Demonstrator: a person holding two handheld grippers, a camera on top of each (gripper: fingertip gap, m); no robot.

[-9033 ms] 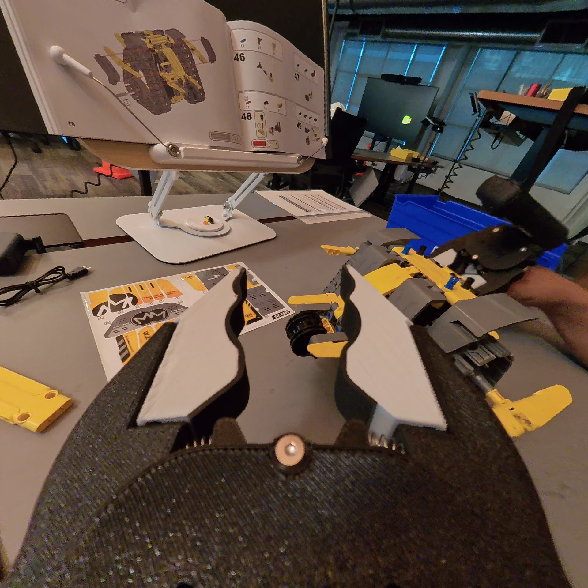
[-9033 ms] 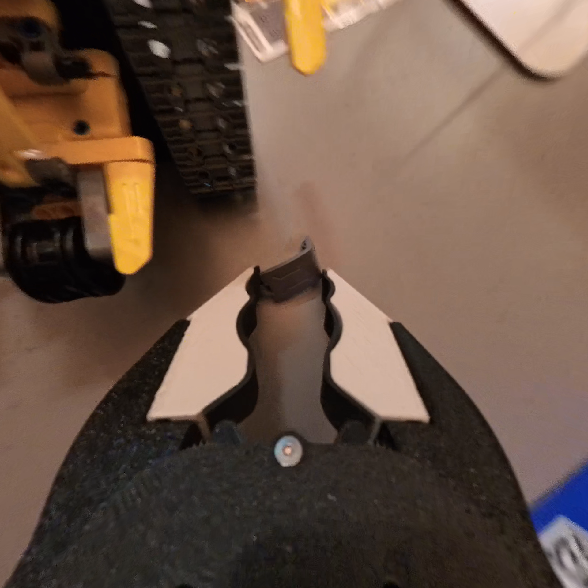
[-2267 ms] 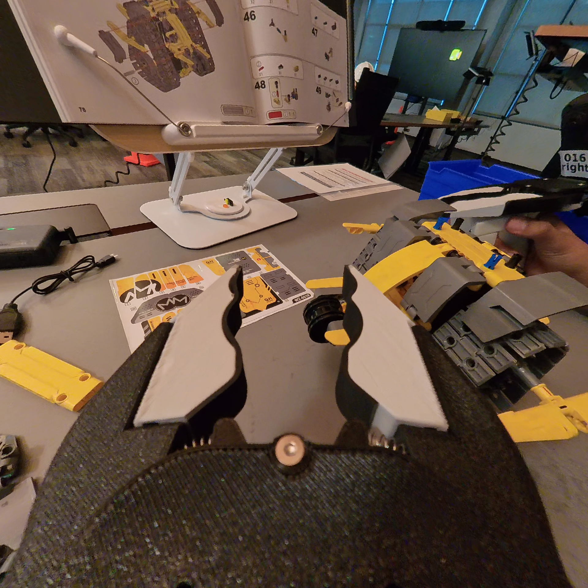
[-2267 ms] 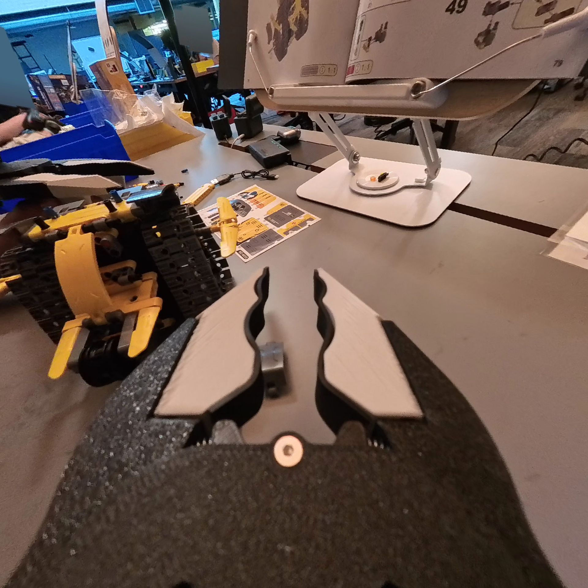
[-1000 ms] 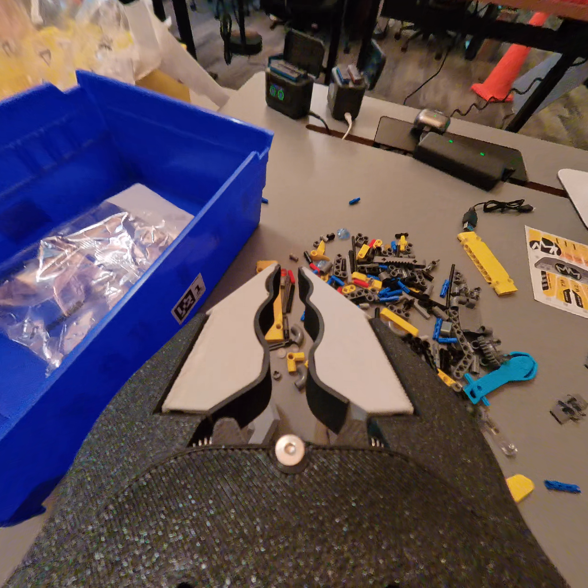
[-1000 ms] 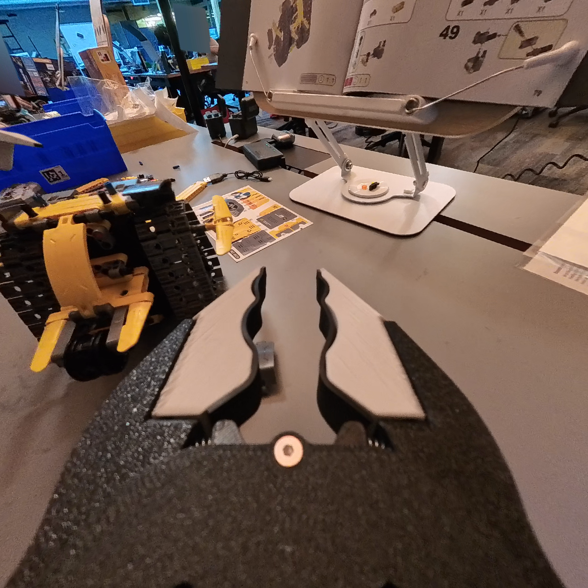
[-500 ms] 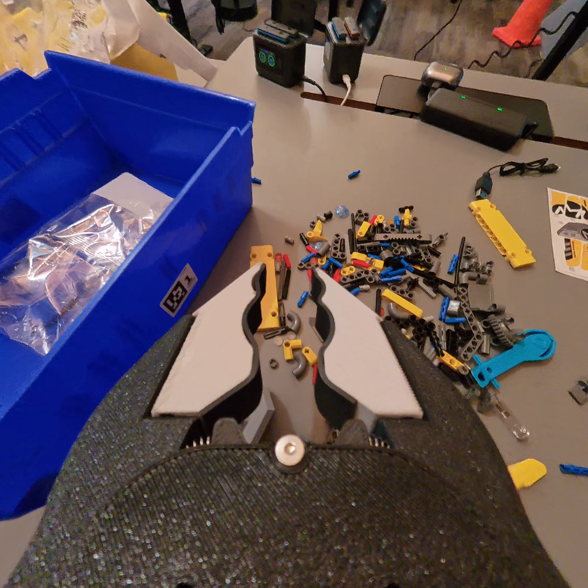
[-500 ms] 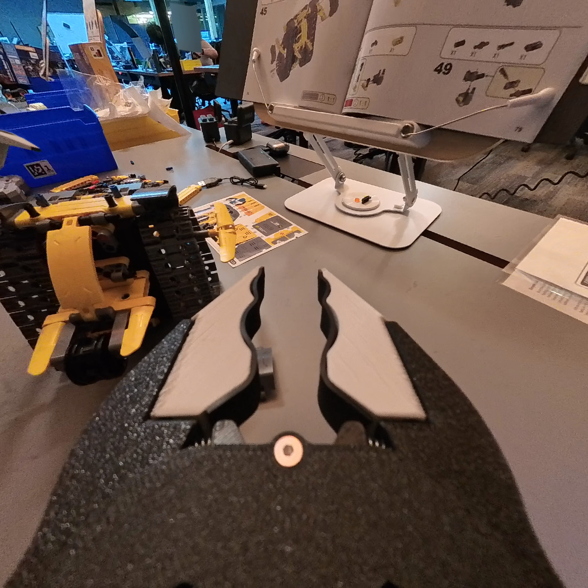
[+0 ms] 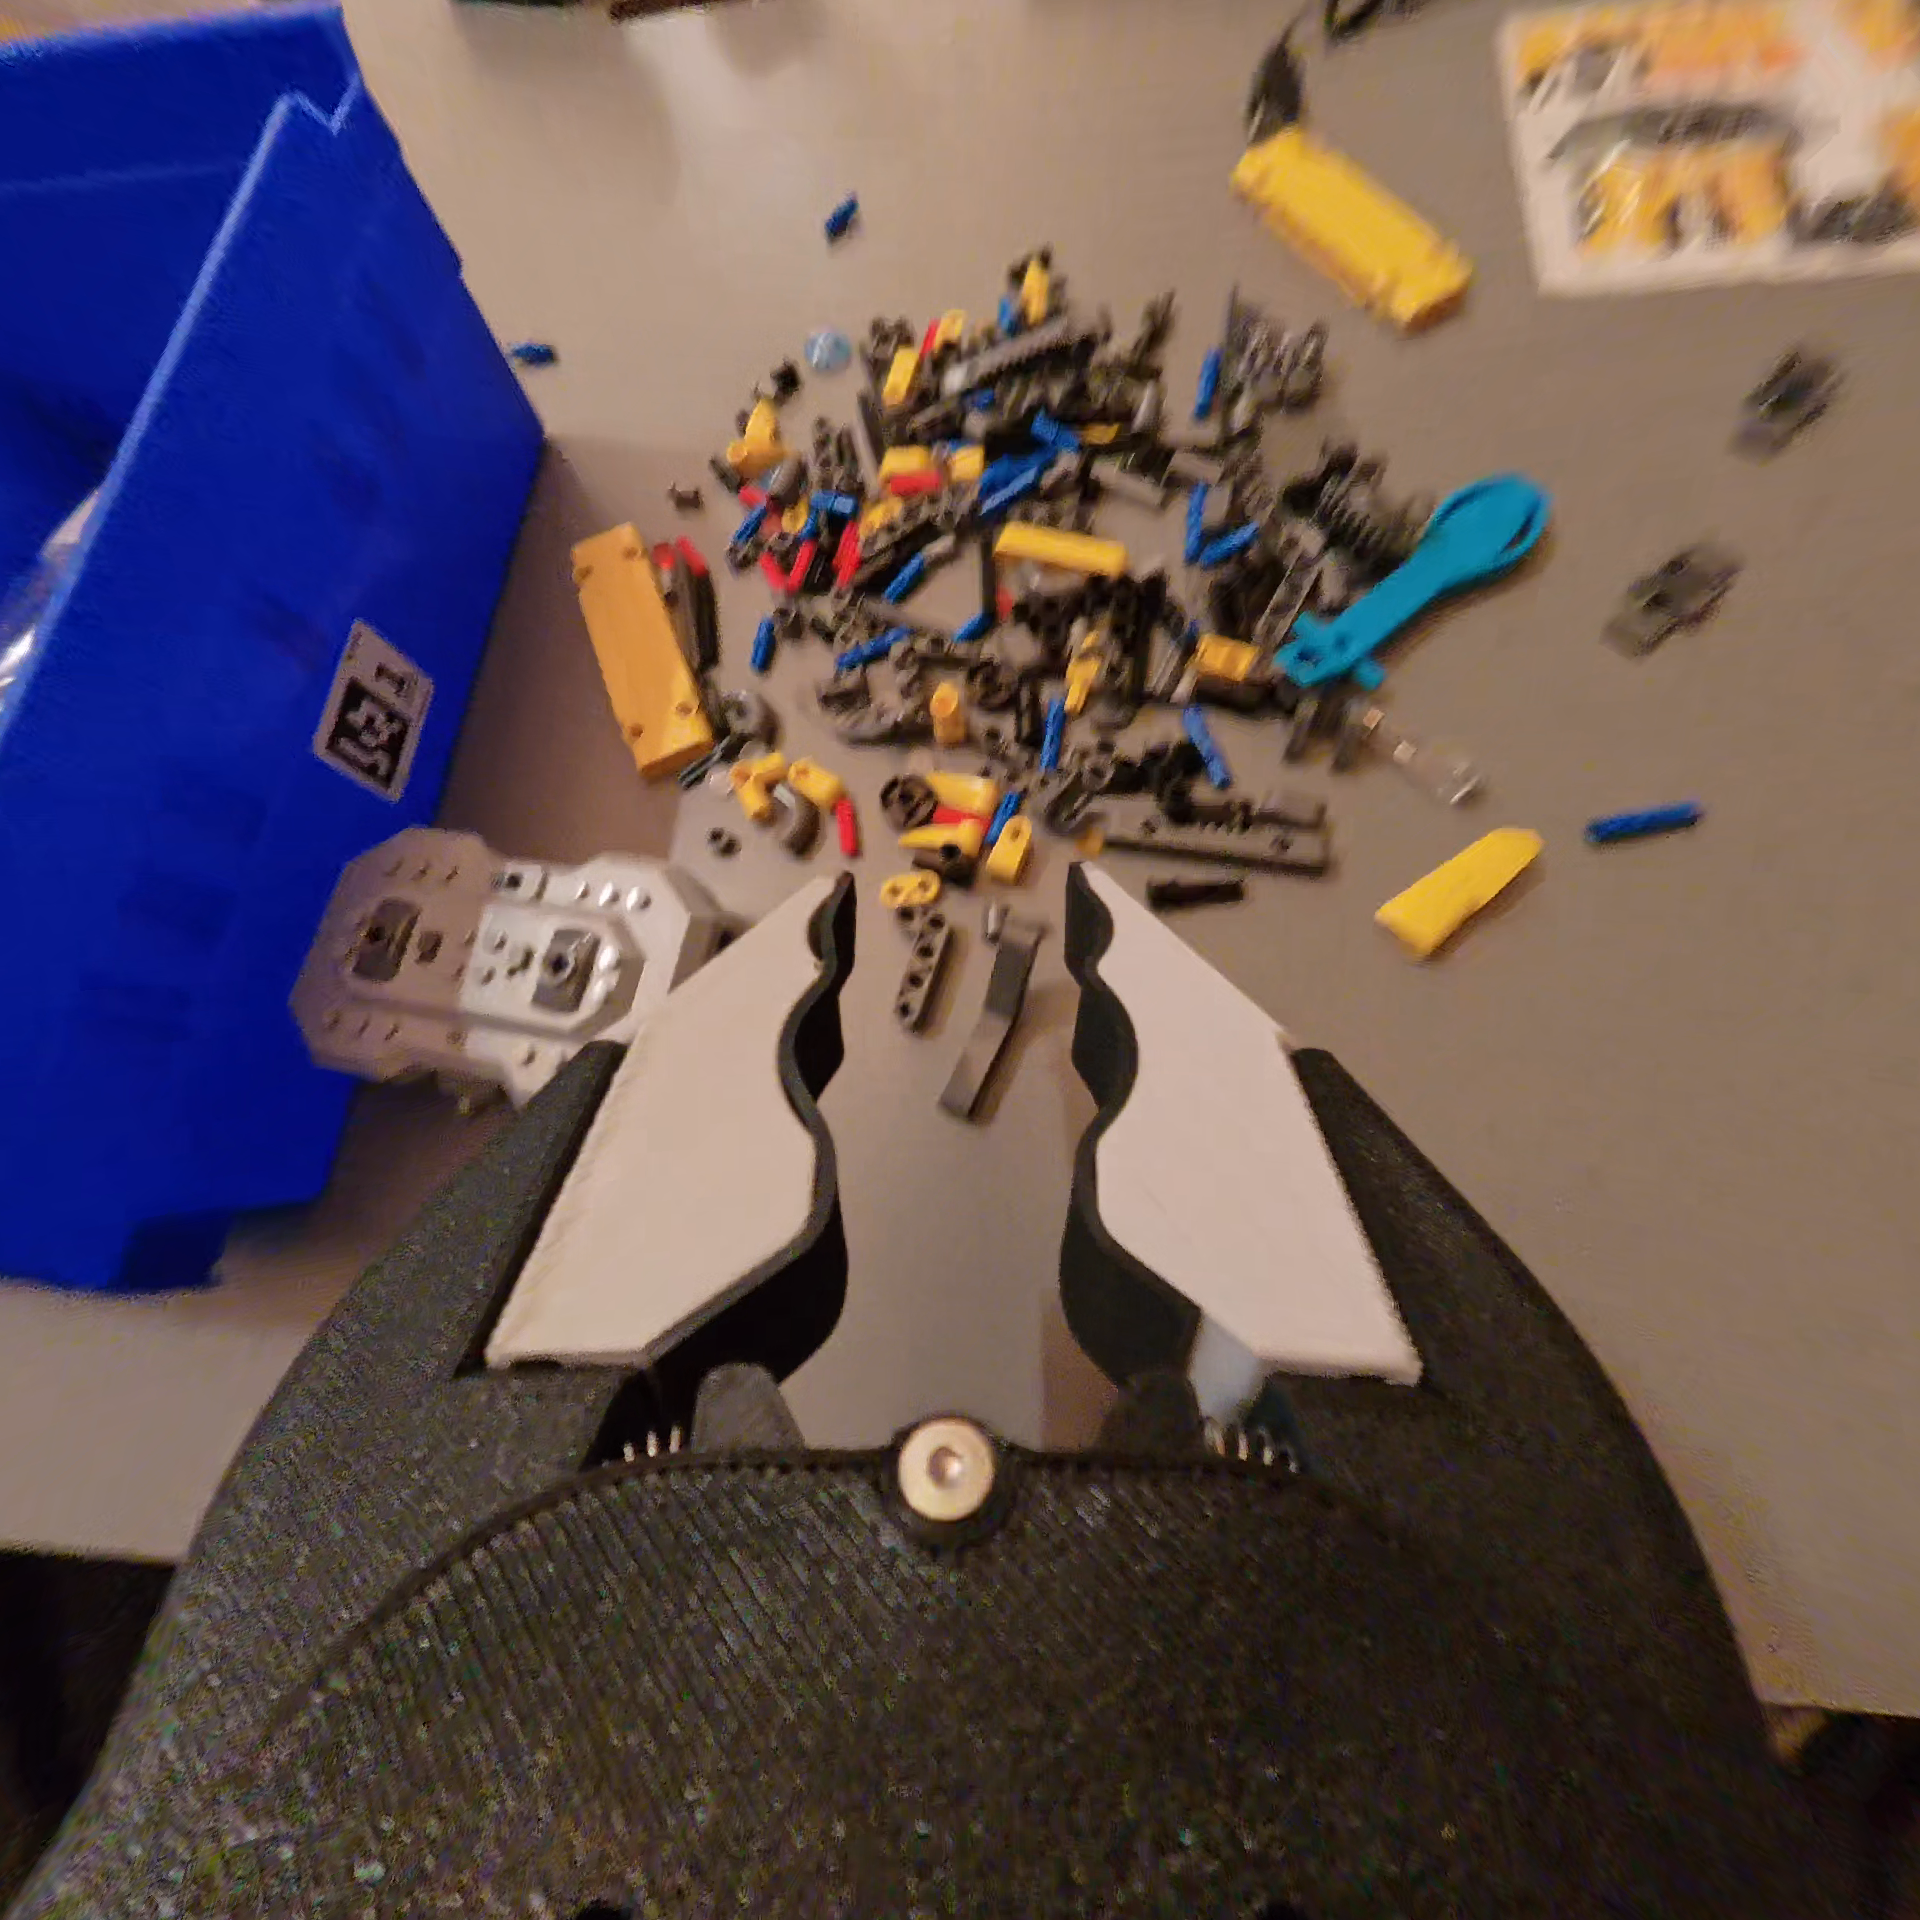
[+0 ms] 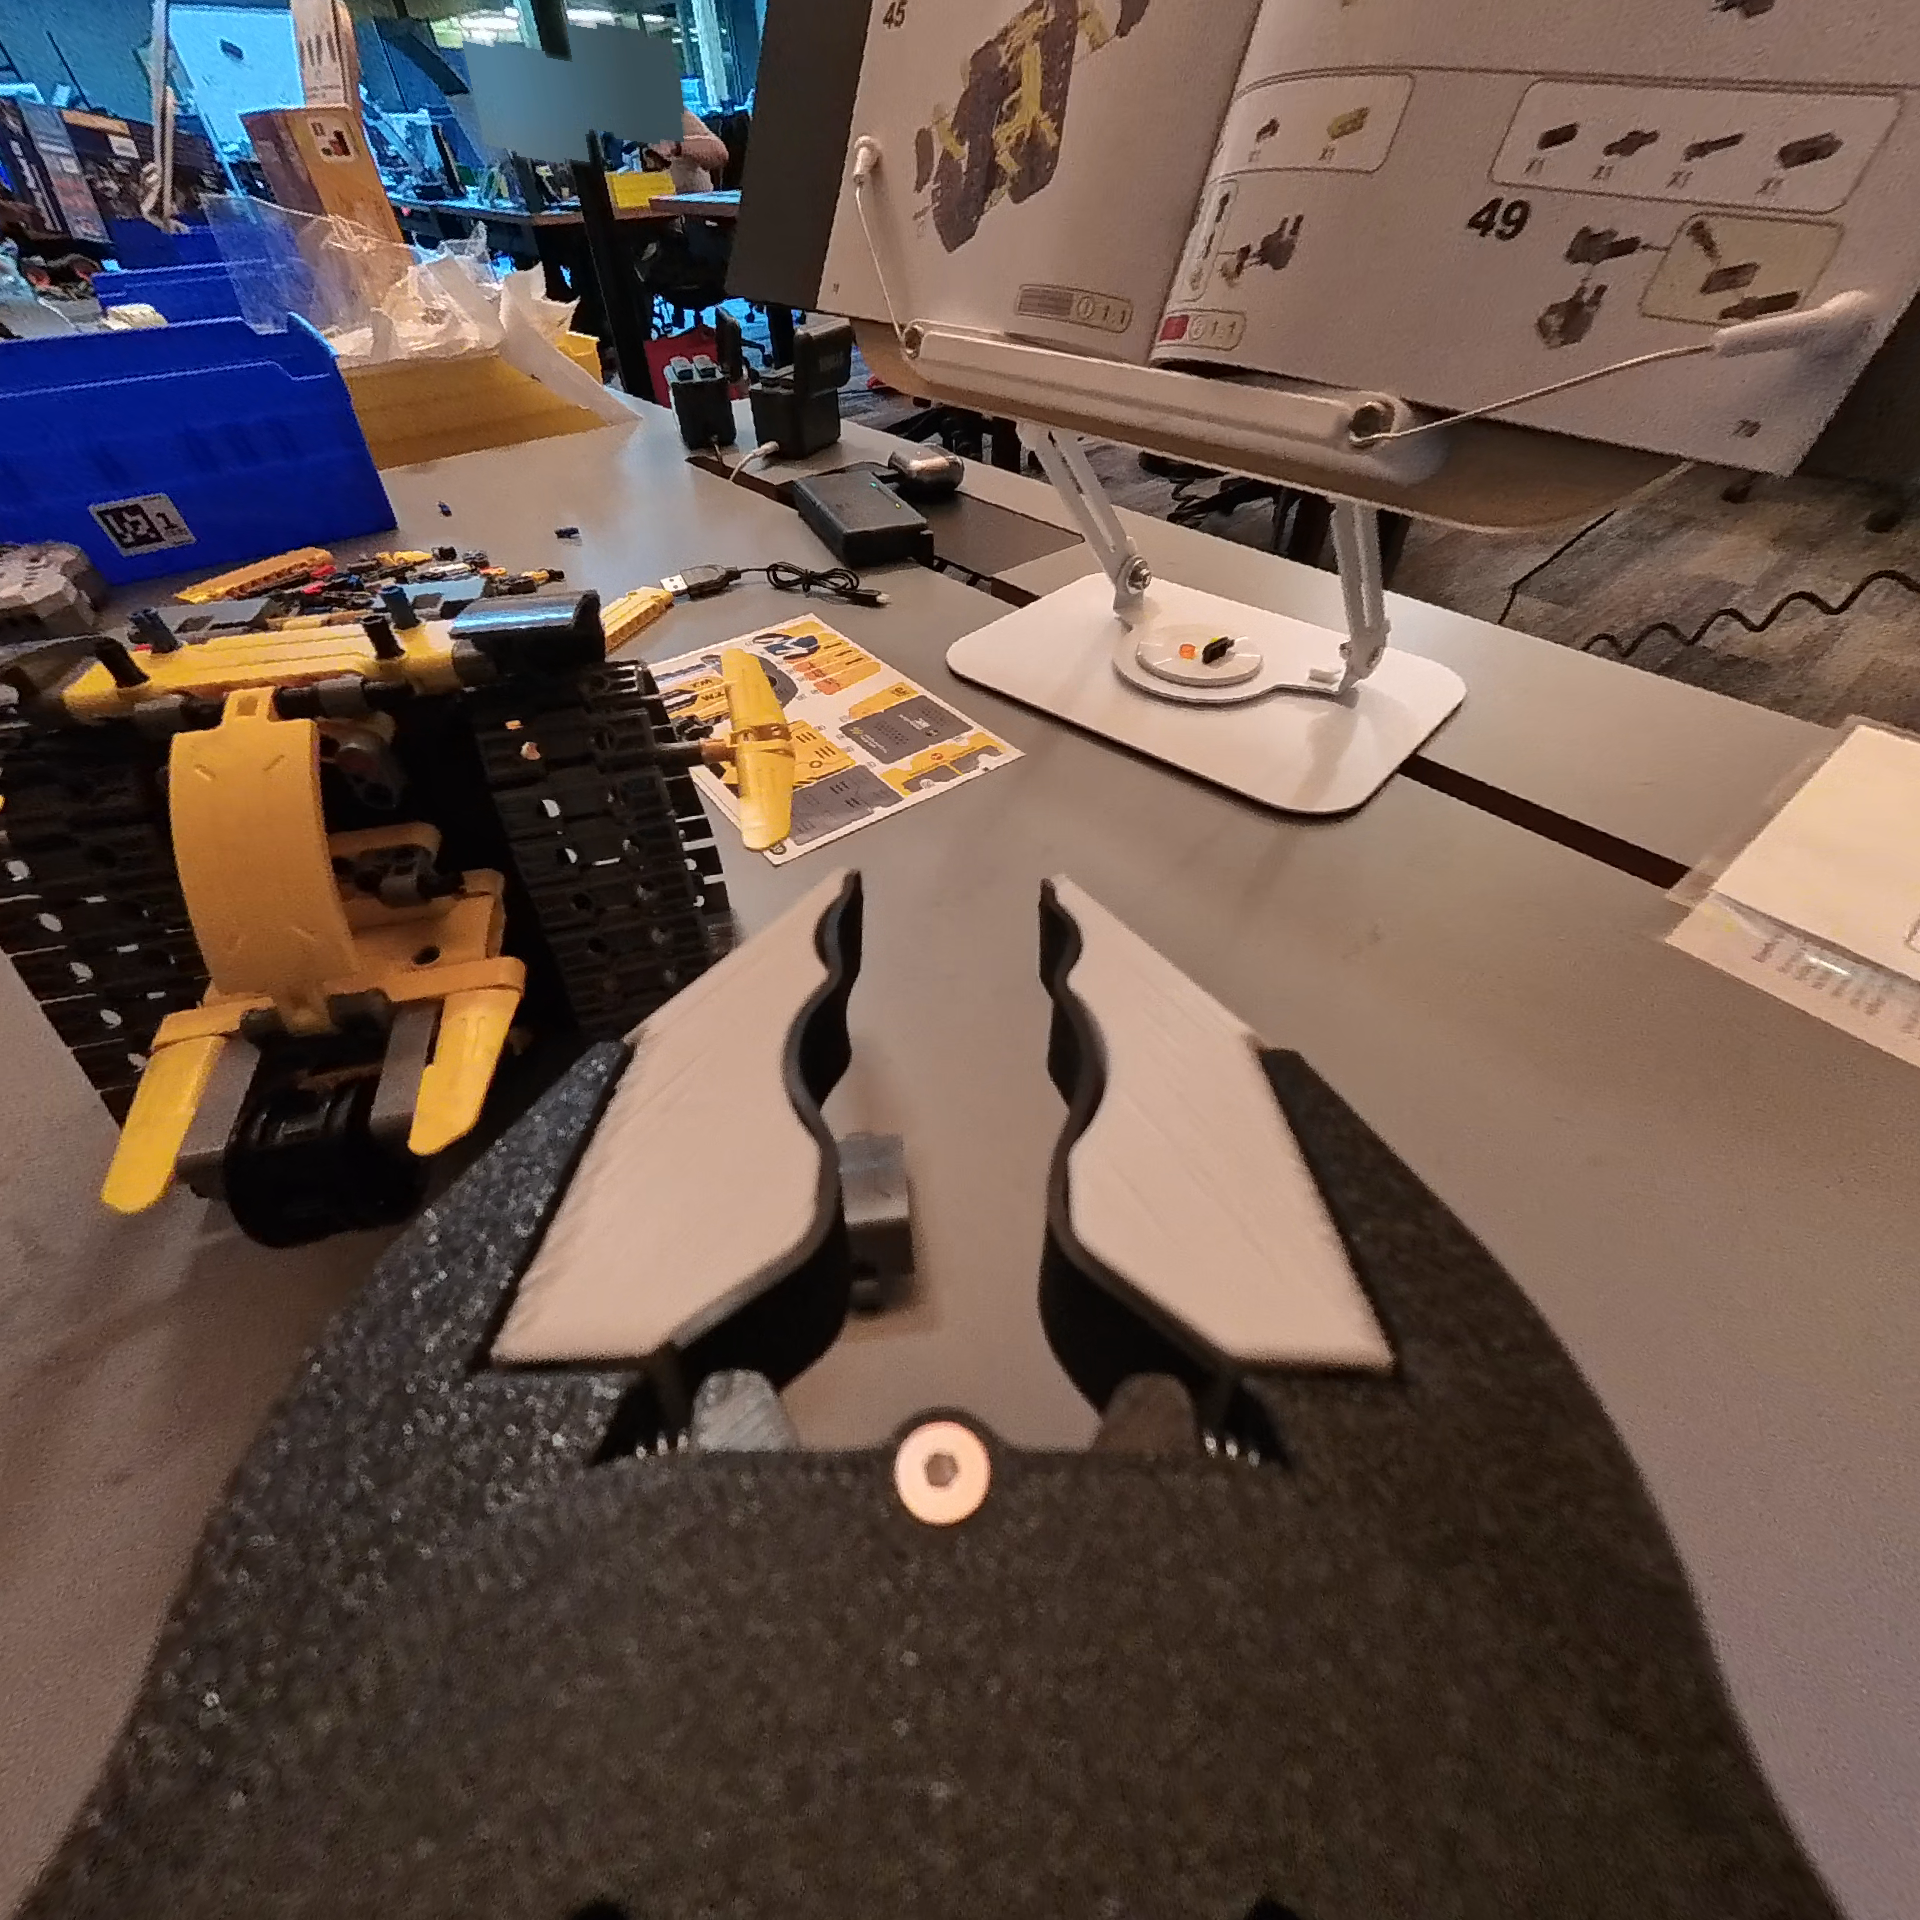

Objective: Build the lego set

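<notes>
My left gripper [image 9: 961, 883] is open and hangs low over the near edge of a pile of small loose building parts [image 9: 1018, 582] on the grey table. Two black beams [image 9: 925, 966] [image 9: 992, 1023] lie just between its fingertips. A grey and white block with holes [image 9: 488, 951] lies left of the left finger. My right gripper [image 10: 951, 894] has its jaws apart above the bare table. A small grey piece [image 10: 878, 1195] sits against the inner face of its left finger. The yellow and black tracked model [image 10: 312, 831] stands to its left.
A blue bin [image 9: 208, 623] borders the pile on the left. Yellow panels [image 9: 1351, 229] [image 9: 639, 644], a teal tool [image 9: 1423, 582] and a sticker sheet [image 9: 1714, 135] lie around. An open instruction book [image 10: 1351, 156] rests on a white stand [image 10: 1216, 707]. A paper sheet [image 10: 1818, 914] lies at the right. Tip to tip, the grippers are about 55 cm apart.
My left gripper has swung from the model to the parts pile, dropped closer to the table and opened wider. My right gripper has barely moved, with the grey piece still at its left finger.
</notes>
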